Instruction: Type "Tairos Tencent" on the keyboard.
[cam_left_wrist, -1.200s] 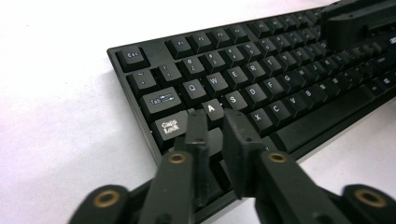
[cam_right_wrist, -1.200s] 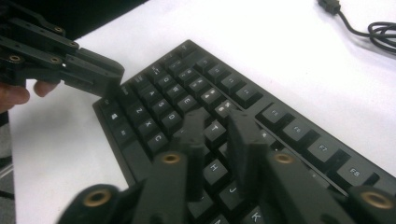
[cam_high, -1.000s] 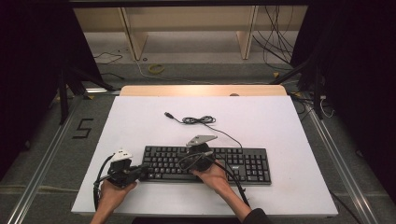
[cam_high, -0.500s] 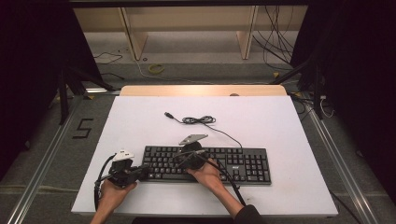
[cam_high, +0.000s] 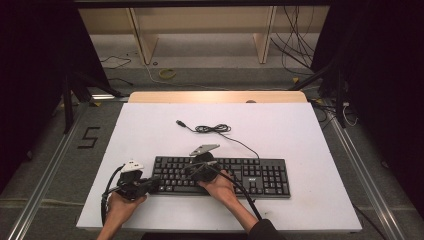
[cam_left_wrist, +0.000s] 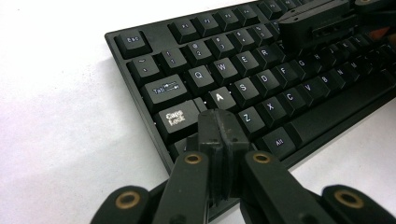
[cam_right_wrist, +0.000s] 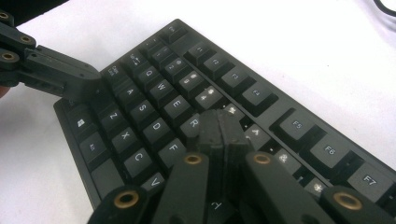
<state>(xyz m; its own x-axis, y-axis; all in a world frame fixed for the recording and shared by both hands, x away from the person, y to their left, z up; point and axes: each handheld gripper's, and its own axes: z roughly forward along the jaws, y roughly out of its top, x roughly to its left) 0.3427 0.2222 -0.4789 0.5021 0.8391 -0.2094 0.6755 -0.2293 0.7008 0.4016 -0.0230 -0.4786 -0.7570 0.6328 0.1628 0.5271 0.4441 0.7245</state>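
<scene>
A black keyboard (cam_high: 250, 176) lies near the front of the white table (cam_high: 300, 130), and its thin cable (cam_high: 215, 129) coils behind it and ends in a USB plug. My left gripper (cam_high: 155, 184) is shut at the keyboard's left end, and in the left gripper view its tips (cam_left_wrist: 222, 123) rest by the Caps Lock and A keys of the keyboard (cam_left_wrist: 261, 79). My right gripper (cam_high: 187, 171) is shut too, and its tips (cam_right_wrist: 222, 126) press down around the R and T keys of the keyboard (cam_right_wrist: 154, 116). Nothing sits between either pair of jaws.
The table's far edge shows a pale wooden strip (cam_high: 215, 96). Beyond it are wooden frame legs and loose cables on the floor (cam_high: 165, 74). Metal rails run along both sides of the table. Each gripper shows in the other's view: the right one (cam_left_wrist: 317, 23), the left one (cam_right_wrist: 65, 77).
My right gripper has slid a little to the left along the keyboard. The left gripper has stayed at the keyboard's left end.
</scene>
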